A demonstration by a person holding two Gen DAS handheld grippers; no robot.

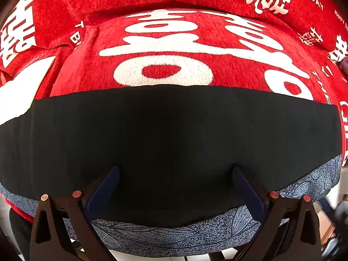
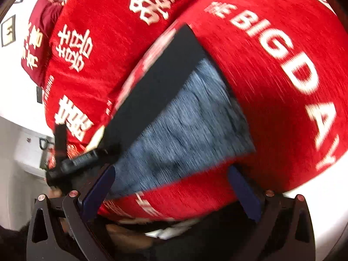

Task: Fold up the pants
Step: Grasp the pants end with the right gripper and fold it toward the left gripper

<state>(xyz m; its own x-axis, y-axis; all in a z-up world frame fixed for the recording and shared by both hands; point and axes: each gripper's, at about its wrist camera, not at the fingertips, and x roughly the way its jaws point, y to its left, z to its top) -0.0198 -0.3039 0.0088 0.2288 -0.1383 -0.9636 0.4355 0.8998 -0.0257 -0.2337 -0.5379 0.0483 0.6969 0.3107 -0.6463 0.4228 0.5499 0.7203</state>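
1. The pants (image 1: 174,143), black with a blue leaf-patterned panel along the near edge, lie flat across a red blanket (image 1: 165,74) printed with white characters.
2. The left gripper (image 1: 176,171) hovers over the near edge of the pants, its blue fingers spread wide and holding nothing.
3. The right gripper (image 2: 171,174) is also spread open and empty — it sits off one end of the pants (image 2: 180,117).
4. To fold well, each gripper probably needs to pinch a corner of one edge, lift both evenly, and lay that edge square onto the opposite one.
5. The left view shows the cloth sharply, edge to edge.
6. The right view is motion-blurred, yet it alone shows the other gripper's dark body (image 2: 71,163), a dark red pillow (image 2: 41,39) and white walls beyond.
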